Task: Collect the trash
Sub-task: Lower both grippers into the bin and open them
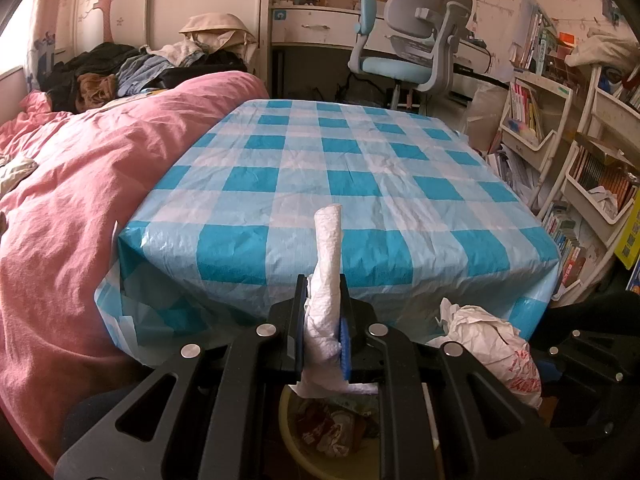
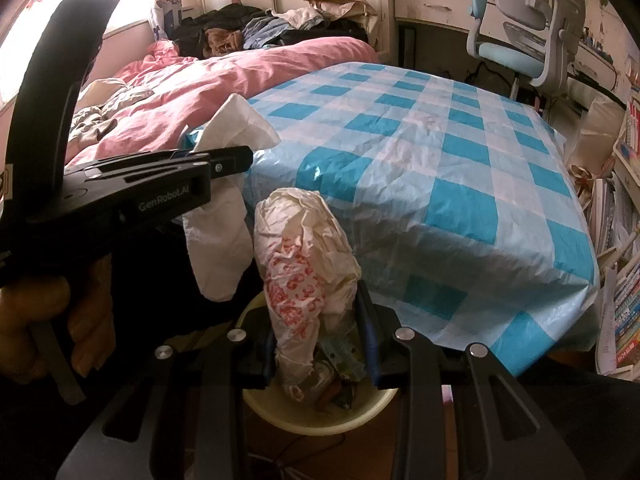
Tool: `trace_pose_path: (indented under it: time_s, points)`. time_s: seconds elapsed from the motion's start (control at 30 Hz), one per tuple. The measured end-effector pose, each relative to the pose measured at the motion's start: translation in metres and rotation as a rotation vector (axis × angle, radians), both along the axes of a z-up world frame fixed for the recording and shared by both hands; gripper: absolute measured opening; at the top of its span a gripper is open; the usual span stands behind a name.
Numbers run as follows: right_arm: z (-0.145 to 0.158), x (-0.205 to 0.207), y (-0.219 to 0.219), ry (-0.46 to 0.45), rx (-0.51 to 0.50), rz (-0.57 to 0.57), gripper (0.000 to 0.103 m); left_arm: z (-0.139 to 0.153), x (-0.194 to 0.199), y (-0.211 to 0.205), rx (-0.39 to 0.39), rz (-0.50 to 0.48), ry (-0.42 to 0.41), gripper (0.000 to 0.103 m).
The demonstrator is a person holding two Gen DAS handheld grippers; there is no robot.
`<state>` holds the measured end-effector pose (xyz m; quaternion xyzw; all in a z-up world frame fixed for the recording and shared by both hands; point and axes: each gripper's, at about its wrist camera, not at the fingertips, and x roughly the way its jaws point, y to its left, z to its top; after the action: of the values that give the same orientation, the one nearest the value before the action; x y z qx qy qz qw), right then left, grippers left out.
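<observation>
- My left gripper (image 1: 324, 320) pinches a white tissue (image 1: 328, 248) above the yellow bin (image 1: 296, 456), just off the counter (image 1: 360, 168); I'd open straight down.
- My right gripper (image 2: 320, 344) clamps a printed plastic bag (image 2: 304, 264) over the same bin; lower before releasing.

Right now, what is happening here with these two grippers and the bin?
A person is collecting trash with two handheld grippers. The left gripper is shut on a white tissue. The right gripper is shut on a crumpled plastic bag with red print. Both hang over the yellowish bin of wrappers, beside the checked table.
</observation>
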<state>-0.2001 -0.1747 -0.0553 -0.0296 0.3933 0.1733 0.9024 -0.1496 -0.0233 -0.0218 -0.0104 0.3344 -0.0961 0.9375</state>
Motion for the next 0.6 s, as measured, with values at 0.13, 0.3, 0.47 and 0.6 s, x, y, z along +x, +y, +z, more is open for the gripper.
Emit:
trace_pose_path:
  time_s: [0.13,0.3,0.47,0.6]
  points:
    - [0.000,0.000,0.001,0.002,-0.001,0.000,0.034,0.000,0.000,-0.001,0.001,0.000,0.001,0.012]
    - [0.000,0.000,0.001,0.004,-0.001,-0.001,0.034,0.000,0.001,-0.001,0.002,0.000,0.001,0.012]
    - [-0.002,0.001,0.002,0.016,-0.004,0.001,0.036,0.001,0.001,-0.002,0.004,0.001,0.002,0.012]
    - [-0.012,0.003,0.007,0.065,-0.060,-0.011,0.070,-0.007,0.007,-0.003,0.012,0.013,0.040,0.038]
